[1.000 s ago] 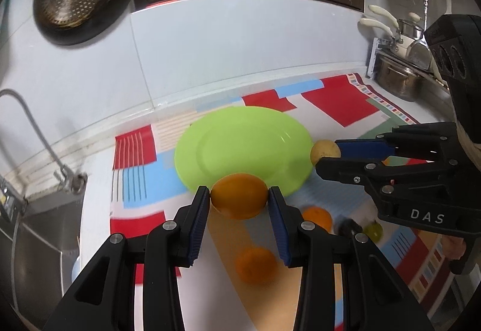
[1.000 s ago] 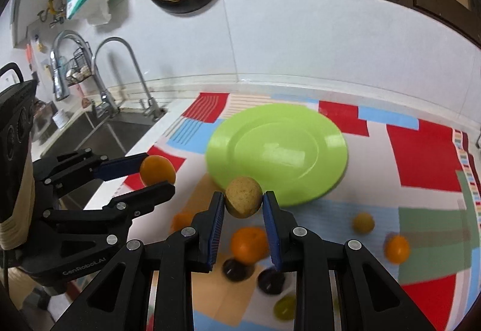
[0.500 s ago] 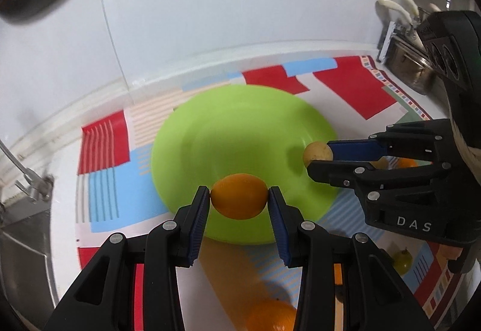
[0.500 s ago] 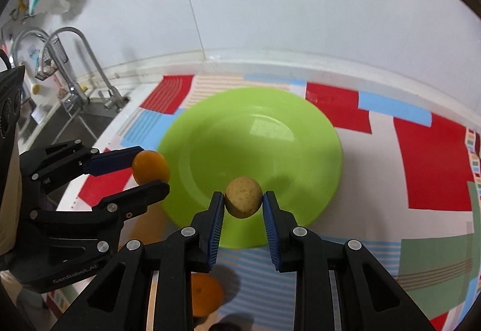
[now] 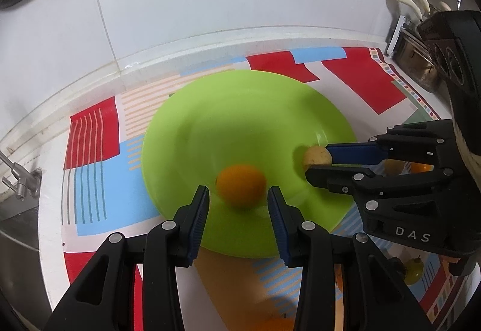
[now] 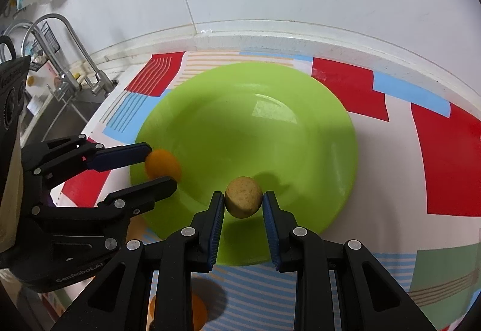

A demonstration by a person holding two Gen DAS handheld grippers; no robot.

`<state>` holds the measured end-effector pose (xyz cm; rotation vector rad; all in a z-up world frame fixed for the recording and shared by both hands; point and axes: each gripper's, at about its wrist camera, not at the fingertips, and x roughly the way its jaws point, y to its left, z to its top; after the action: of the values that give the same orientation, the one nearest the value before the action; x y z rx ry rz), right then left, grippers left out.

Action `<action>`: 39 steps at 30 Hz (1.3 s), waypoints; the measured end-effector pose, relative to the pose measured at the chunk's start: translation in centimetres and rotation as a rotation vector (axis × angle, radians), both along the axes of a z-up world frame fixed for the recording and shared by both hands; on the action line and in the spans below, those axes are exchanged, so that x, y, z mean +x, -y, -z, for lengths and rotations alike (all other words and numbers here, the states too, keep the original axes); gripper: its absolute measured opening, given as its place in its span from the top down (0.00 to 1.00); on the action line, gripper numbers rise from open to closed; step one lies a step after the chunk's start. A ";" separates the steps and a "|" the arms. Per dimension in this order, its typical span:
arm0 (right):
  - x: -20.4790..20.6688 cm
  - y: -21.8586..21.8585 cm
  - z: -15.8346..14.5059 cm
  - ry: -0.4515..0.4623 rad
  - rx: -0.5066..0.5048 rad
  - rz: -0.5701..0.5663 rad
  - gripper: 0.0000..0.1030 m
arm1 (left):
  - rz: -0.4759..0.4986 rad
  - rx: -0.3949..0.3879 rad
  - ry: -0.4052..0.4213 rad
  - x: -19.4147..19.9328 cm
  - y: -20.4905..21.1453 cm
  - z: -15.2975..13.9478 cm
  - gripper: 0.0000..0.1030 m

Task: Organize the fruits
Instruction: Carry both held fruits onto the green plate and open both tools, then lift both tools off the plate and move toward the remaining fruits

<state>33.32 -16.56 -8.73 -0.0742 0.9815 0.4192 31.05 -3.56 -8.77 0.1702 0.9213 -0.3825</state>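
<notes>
A green plate lies on the patterned mat and also shows in the right wrist view. My left gripper is open over the plate's near rim, and a blurred orange sits free between its spread fingers. The orange also shows in the right wrist view. My right gripper is over the plate's near rim with a tan round fruit between its pads. A thin gap shows on each side of the fruit. The right gripper also shows in the left wrist view.
More fruit lies on the mat near me: an orange, a green fruit and small orange ones. A sink with taps is at the left. A white tiled wall stands behind. A metal rack is at the right.
Both grippers moved forward and down over the plate. The left jaws opened and let the orange go. The right jaws have widened slightly around the tan fruit.
</notes>
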 end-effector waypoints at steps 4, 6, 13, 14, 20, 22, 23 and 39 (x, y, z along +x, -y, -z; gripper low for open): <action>-0.2 0.2 -0.3 0.007 0.013 0.016 0.72 | -0.016 -0.005 0.007 -0.5 -0.3 -0.6 0.59; -0.6 0.3 -0.6 0.013 0.017 0.021 0.72 | -0.021 -0.004 0.018 -1.0 -0.5 -1.1 0.57; -3.2 0.6 -3.0 0.084 0.017 0.047 0.72 | -0.047 -0.015 0.067 -3.7 -1.2 -3.6 0.53; -3.7 0.7 -3.4 0.096 0.021 0.050 0.72 | -0.052 -0.014 0.076 -4.2 -1.3 -3.9 0.52; -7.2 0.6 -6.0 0.181 0.024 0.060 0.66 | -0.064 -0.016 0.130 -7.2 -1.7 -5.8 0.45; -8.4 0.6 -6.7 0.205 0.029 0.070 0.64 | -0.067 -0.021 0.152 -8.5 -1.9 -6.4 0.42; -9.0 0.7 -7.0 0.219 0.033 0.077 0.62 | -0.069 -0.024 0.161 -9.0 -2.0 -6.6 0.42; -18.4 2.7 -9.0 0.324 0.092 0.155 0.52 | -0.049 -0.072 0.288 -18.1 -1.5 -10.3 0.31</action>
<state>14.90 -19.28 0.30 0.0179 0.6430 0.2975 12.99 -2.05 1.48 0.1320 0.6257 -0.3351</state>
